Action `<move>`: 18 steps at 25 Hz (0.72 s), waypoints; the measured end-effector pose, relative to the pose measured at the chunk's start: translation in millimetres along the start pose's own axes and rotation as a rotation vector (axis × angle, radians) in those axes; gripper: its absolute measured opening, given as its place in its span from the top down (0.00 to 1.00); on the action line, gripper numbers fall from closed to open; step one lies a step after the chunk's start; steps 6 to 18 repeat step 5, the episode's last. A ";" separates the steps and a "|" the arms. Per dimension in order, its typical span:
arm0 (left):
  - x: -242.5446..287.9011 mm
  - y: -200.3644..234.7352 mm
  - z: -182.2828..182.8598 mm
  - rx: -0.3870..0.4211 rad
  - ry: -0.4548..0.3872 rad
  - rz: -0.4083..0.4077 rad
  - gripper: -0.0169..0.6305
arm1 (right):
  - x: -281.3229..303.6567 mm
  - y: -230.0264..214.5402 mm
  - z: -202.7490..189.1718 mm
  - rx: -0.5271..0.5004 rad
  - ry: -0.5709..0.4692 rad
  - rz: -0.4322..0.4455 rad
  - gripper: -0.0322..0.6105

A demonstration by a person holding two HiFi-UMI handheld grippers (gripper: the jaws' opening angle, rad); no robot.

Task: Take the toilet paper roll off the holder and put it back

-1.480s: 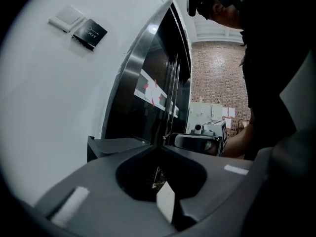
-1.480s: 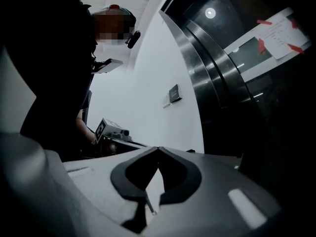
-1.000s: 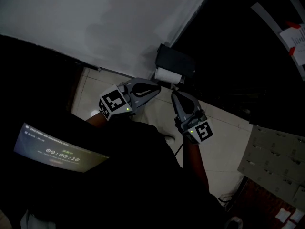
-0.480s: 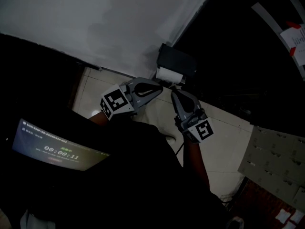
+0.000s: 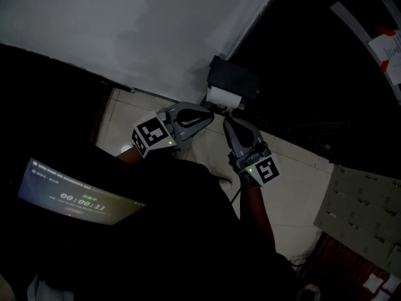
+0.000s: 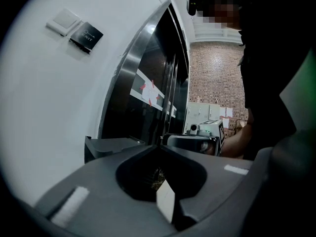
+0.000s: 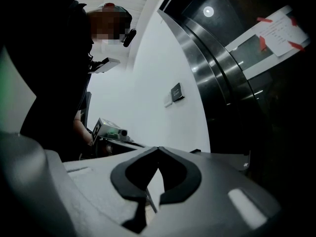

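A white wall (image 5: 125,30) is seen at upper left, w/ a dark, metal-framed door (image 5: 326,80) to its right and pale floor tiles (image 5: 294,180) below. The black holder (image 5: 233,79) is fixed low on the wall by the door frame. The toilet paper roll (image 5: 222,98) is seen just under the holder's cover and appears to be seated on it — the head view is too dark to be sure.

Both grippers are held level in front of the roll, tips near each other but apart. The left gripper (image 5: 211,112) is placed w/ its tips just beside the roll's lower left. In the left gripper view its jaws are brought together at the tips, w/ nothing clamped between them. The right gripper (image 5: 227,121) is placed just below the roll — jaws likewise closed tip to tip, nothing gripped.

A lit screen (image 5: 75,196) is seen at lower left. On the wall, a white switch plate (image 6: 64,21) and a dark panel (image 6: 86,35) are mounted side by side.
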State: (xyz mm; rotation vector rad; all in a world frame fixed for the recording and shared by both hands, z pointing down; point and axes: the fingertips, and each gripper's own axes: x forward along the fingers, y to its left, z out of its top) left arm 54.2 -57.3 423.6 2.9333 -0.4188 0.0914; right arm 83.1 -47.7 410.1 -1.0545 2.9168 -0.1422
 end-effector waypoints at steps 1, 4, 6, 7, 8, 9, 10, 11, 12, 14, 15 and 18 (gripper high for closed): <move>-0.5 -0.2 -0.5 0.000 0.000 0.000 0.97 | 0.1 0.5 -1.0 0.001 0.001 -0.001 0.95; -1.9 -1.6 -2.5 -0.005 0.003 0.000 0.97 | -0.8 2.8 -4.4 0.007 0.006 -0.004 0.95; -2.3 -2.1 -3.3 -0.006 0.004 0.000 0.97 | -1.2 3.7 -5.4 0.009 0.007 -0.005 0.95; -2.3 -2.1 -3.3 -0.006 0.004 0.000 0.97 | -1.2 3.7 -5.4 0.009 0.007 -0.005 0.95; -2.3 -2.1 -3.3 -0.006 0.004 0.000 0.97 | -1.2 3.7 -5.4 0.009 0.007 -0.005 0.95; -2.3 -2.1 -3.3 -0.006 0.004 0.000 0.97 | -1.2 3.7 -5.4 0.009 0.007 -0.005 0.95; -2.3 -2.1 -3.3 -0.006 0.004 0.000 0.97 | -1.2 3.7 -5.4 0.009 0.007 -0.005 0.95; -2.3 -2.1 -3.3 -0.006 0.004 0.000 0.97 | -1.2 3.7 -5.4 0.009 0.007 -0.005 0.95; -2.3 -2.1 -3.3 -0.006 0.004 0.000 0.97 | -1.2 3.7 -5.4 0.009 0.007 -0.005 0.95; -2.3 -2.1 -3.3 -0.006 0.004 0.000 0.97 | -1.2 3.7 -5.4 0.009 0.007 -0.005 0.95; -2.3 -2.1 -3.3 -0.006 0.004 0.000 0.97 | -1.2 3.7 -5.4 0.009 0.007 -0.005 0.95; -2.3 -2.1 -3.3 -0.006 0.004 0.000 0.97 | -1.2 3.7 -5.4 0.009 0.007 -0.005 0.95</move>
